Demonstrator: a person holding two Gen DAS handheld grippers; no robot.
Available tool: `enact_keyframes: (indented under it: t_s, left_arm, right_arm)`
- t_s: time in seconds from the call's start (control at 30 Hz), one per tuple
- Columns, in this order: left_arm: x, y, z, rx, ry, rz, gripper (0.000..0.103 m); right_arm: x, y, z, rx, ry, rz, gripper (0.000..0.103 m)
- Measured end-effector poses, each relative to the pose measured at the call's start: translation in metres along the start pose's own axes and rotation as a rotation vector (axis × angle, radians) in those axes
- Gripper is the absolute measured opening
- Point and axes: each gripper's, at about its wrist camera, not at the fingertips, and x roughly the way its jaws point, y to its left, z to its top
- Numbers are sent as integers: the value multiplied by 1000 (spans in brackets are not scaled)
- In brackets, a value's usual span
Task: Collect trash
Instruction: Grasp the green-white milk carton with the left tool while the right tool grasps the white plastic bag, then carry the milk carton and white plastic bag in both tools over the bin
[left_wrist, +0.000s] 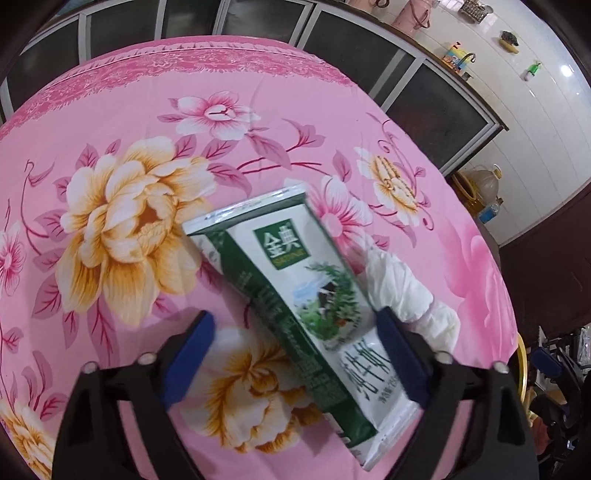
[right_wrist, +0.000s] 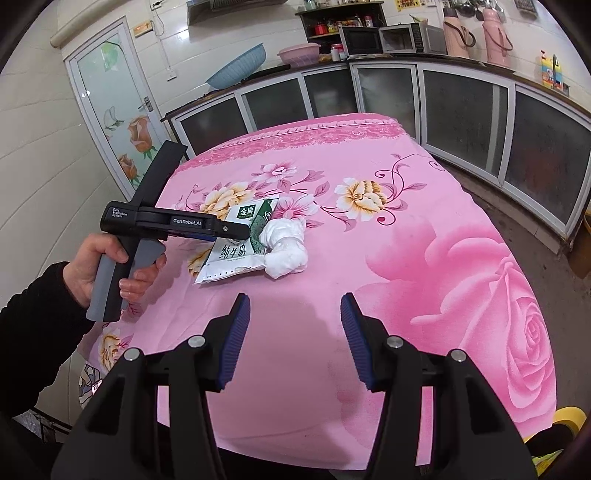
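Green-white milk pouch (left_wrist: 295, 295) lies between my left gripper (left_wrist: 295, 354), pads spread wide to straddle it, nothing grasped | right gripper (right_wrist: 295, 339) released, empty, waiting; pouch and crumpled tissue (right_wrist: 286, 245) well ahead.

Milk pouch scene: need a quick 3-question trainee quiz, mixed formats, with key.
1. True or false: the left gripper has its fingers spread on either side of the milk pouch.
2. What lies right beside the pouch on the tablecloth? A) crumpled white tissue B) banana peel C) glass cup
3. Fill in: the right gripper is ____ and holds nothing.

Key
1. True: wide gap on one side.
2. A, the crumpled white tissue.
3. open
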Motion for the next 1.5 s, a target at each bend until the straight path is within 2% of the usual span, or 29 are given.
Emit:
enact_keyframes:
  t_s: [0.03,0.07,0.13,0.17,0.37,0.5,0.6,0.63,0.8,1.0,1.03,1.07,1.1,1.13,1.27,1.5]
  left_arm:
    - [0,-1,1,0,4,-19,63]
    - [0,-2,2,-2,9,-39,51]
    - [0,-4,2,13,5,-26,26]
    - [1,-3,2,15,11,-36,24]
    - [-8,6,-4,-1,-6,-82,20]
    - [-29,14,-11,-8,-33,-111,19]
    - [-54,22,-17,-13,-77,-122,19]
    - [-62,24,-19,-20,-91,-129,19]
    - [-91,32,-29,-6,-145,-106,19]
    - [-107,30,-38,21,-181,-96,19]
    - [-109,29,-38,25,-184,-100,19]
    - [-110,28,-39,28,-188,-99,19]
    - [-112,27,-40,31,-192,-94,19]
    - [-112,26,-40,31,-194,-96,19]
    - [-111,19,-43,43,-198,-95,19]
    - [-111,3,-54,56,-195,-116,19]
  right_arm:
    - [2,-1,0,2,4,1,49]
    - [3,-1,0,3,7,1,49]
    - [7,-2,2,6,11,4,49]
    - [9,-2,3,9,13,12,49]
    - [25,5,19,-8,15,23,49]
    - [41,6,33,-43,25,-74,49]
    - [53,3,44,-64,31,-123,49]
    - [61,2,48,-68,57,-121,50]
    - [93,6,53,-123,131,-145,55]
    - [123,-2,60,-114,173,-214,55]
    - [126,-4,61,-115,181,-220,54]
    - [130,-5,61,-121,190,-233,47]
    - [131,-5,61,-127,191,-253,39]
    - [131,-7,62,-126,182,-276,26]
    - [118,-13,60,-68,177,-217,18]
    - [81,-13,52,-3,129,-154,14]
